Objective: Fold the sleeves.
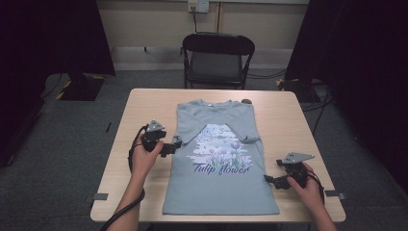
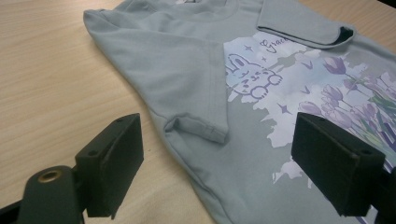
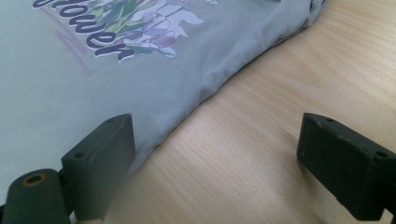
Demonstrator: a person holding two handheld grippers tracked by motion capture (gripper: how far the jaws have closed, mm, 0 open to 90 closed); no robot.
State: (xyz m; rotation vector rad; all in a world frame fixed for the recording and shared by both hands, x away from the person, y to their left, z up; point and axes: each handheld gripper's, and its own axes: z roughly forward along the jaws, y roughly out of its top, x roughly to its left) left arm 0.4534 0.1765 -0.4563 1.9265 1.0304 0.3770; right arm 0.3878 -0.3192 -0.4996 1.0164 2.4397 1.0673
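Black jaws of the left tool (image 1: 176, 143) stand released astride the folded-in sleeve (image 2: 198, 128) of the grey-blue cotton T-shirt with a tulip print (image 1: 219, 159), seemingly having laid it inward for folding. Likewise released, the right tool (image 1: 267, 179) waits at the shirt's side hem, probably to grip there next; the shirt lies flat mid-way across the pale wooden worktop (image 1: 144, 110).

A grey T-shirt (image 1: 219, 163) lies flat, print side up, in the middle of my wooden table (image 1: 144, 103), both short sleeves folded inward over its chest. Purple tulips, a small rabbit and the words "Tulip flower" cross its front.
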